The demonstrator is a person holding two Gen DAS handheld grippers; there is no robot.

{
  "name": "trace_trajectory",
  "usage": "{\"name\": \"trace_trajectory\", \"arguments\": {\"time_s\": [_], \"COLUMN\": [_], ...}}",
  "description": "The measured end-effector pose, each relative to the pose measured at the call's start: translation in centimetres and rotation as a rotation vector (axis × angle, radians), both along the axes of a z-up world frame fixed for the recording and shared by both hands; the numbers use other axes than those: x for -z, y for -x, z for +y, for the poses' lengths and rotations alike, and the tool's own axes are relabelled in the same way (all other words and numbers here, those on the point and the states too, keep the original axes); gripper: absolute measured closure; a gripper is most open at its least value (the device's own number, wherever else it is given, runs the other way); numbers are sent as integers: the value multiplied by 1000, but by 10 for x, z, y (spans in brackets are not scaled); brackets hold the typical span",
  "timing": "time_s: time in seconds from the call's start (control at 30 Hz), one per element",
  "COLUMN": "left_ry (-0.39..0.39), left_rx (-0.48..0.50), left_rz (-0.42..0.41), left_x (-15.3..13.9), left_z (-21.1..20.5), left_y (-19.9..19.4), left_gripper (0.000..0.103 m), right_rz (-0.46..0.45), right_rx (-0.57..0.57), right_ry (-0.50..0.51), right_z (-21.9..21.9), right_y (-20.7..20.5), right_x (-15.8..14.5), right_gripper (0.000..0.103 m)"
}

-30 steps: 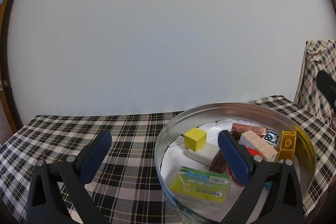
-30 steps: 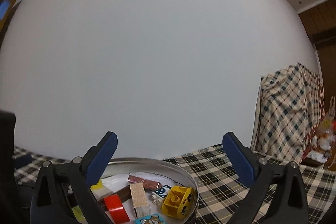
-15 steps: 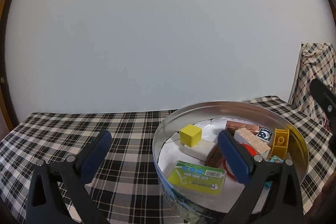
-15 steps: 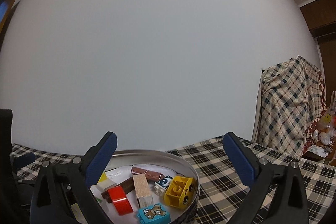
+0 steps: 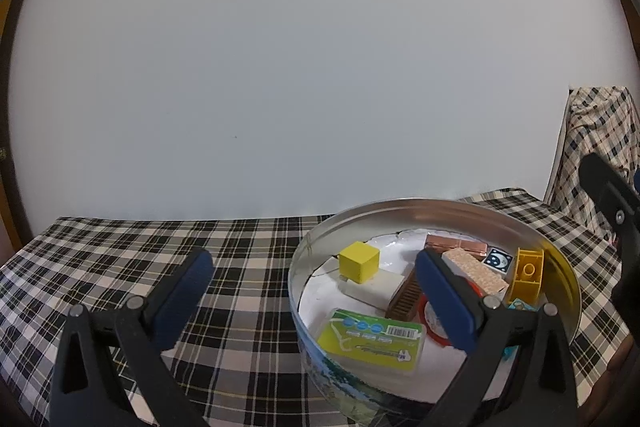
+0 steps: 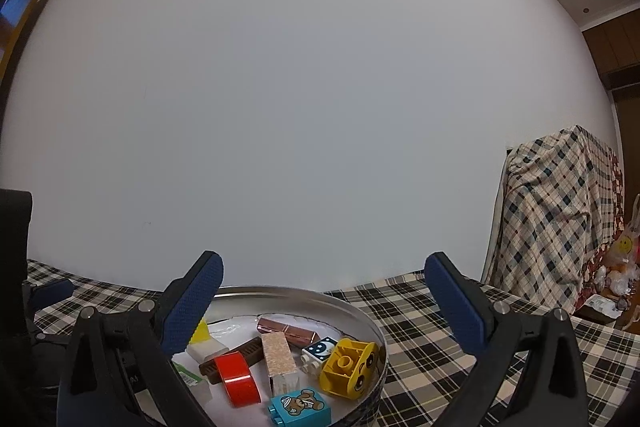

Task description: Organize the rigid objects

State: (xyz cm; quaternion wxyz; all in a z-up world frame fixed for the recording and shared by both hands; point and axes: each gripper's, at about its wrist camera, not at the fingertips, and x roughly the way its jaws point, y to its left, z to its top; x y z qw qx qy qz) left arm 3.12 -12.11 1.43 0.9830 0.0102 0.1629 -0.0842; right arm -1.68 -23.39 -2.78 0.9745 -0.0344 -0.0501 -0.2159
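Left wrist view
- Left tongs (image 5: 312, 281): spread wide, nothing held; the right finger (image 5: 446, 301) is seen in front of the tin's contents, the left finger over the checked cloth.
- Tin (image 5: 400, 209): a round metal tin is set on the desk (image 5: 140, 255), which is covered by a black-and-cream plaid cloth.
- Contents: a yellow cube (image 5: 359, 261) is rested on a white block (image 5: 374, 287); a green-labelled flat box (image 5: 372, 339) is laid at the near side; a brown ridged piece (image 5: 406, 299), a copper-coloured bar (image 5: 456, 243), a speckled beige block (image 5: 476, 271), a moon-printed tile (image 5: 497, 260) and a yellow brick (image 5: 528, 273) are gathered toward the right.
- Right edge: part of the other tool is seen beyond the tin.

Right wrist view
- Right tongs (image 6: 322, 299): released and empty, held above the tin's (image 6: 304, 295) far rim.
- Contents: a red piece (image 6: 236, 377), the beige block (image 6: 278, 353), the yellow brick (image 6: 350, 365) with a face print, and a blue bear brick (image 6: 300, 405) are seen inside.
- Background: a plaid-draped object (image 6: 556, 219) is stood against the wall at right.
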Motion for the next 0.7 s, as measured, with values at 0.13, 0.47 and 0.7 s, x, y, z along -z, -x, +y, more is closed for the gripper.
{"name": "trace_trajectory", "arguments": {"time_s": [0.13,0.47,0.7], "left_ry": [-4,15,2], "left_rx": [1,11,10], "left_rz": [5,11,3], "left_x": [0,0,0], "left_z": [-1,5,4], "left_y": [0,2,4], "left_gripper": [0,0,0], "right_rz": [-4,-14,-17], "right_rx": [1,-10,-10], "right_ry": [9,25,31], "right_z": [2,5,8], "right_y": [1,6,7], "right_x": [0,0,-1], "right_gripper": [1,1,1]}}
